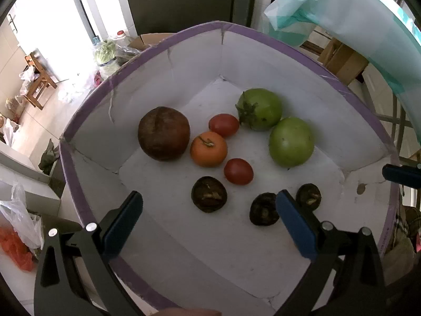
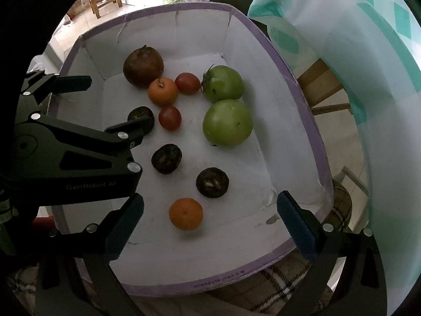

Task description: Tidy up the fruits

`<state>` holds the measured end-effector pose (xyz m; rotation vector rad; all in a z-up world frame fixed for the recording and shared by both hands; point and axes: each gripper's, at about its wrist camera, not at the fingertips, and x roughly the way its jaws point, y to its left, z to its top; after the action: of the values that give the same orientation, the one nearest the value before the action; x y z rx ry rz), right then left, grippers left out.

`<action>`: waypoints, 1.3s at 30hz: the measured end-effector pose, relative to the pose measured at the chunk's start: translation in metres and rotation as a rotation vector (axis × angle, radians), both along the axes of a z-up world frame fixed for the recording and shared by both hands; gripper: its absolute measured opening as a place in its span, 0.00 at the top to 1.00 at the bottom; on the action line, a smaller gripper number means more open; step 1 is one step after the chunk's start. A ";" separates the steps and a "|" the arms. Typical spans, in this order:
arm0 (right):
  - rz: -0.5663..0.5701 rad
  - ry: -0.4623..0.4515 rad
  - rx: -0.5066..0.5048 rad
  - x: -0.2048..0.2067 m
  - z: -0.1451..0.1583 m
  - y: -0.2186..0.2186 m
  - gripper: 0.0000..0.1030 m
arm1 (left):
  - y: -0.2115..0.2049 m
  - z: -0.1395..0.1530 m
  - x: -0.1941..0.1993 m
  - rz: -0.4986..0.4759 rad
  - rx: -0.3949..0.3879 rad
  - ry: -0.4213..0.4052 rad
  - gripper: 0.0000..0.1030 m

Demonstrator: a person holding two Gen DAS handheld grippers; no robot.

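A white box with a purple rim holds the fruit. Inside lie a brown fruit, two green tomatoes, two red tomatoes, an orange fruit and three dark round fruits. A second orange fruit lies near the front wall in the right wrist view. My left gripper is open and empty above the box, over its front left part. My right gripper is open and empty above that orange fruit.
A white and teal plastic bag hangs at the right of the box. A plaid cloth lies under the box. A wooden chair, bottles and greens stand on the floor behind. Bags with orange things lie at left.
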<state>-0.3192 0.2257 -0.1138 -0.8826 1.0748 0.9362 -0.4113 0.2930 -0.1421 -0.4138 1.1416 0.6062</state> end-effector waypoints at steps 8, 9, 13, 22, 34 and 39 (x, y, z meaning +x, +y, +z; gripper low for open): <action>0.004 0.006 -0.005 -0.001 -0.003 -0.001 0.05 | -0.001 0.000 0.000 0.001 0.000 0.000 0.02; 0.004 0.008 -0.006 -0.001 -0.003 -0.002 0.05 | -0.001 0.000 0.000 0.001 0.000 0.000 0.02; 0.003 0.010 -0.007 -0.001 -0.004 -0.001 0.05 | -0.001 0.000 0.000 0.002 0.000 -0.001 0.02; 0.002 0.013 -0.009 -0.002 -0.006 -0.001 0.05 | 0.000 0.000 0.001 -0.001 0.001 -0.001 0.02; 0.010 0.017 0.007 -0.003 -0.002 -0.006 0.05 | 0.001 0.002 0.005 -0.013 0.025 0.035 0.02; 0.019 0.013 0.044 -0.004 0.009 -0.011 0.05 | 0.003 0.005 0.004 -0.009 0.006 0.052 0.02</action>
<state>-0.3227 0.2150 -0.1052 -0.8530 1.0545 0.9793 -0.4070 0.2963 -0.1368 -0.3890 1.1906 0.6157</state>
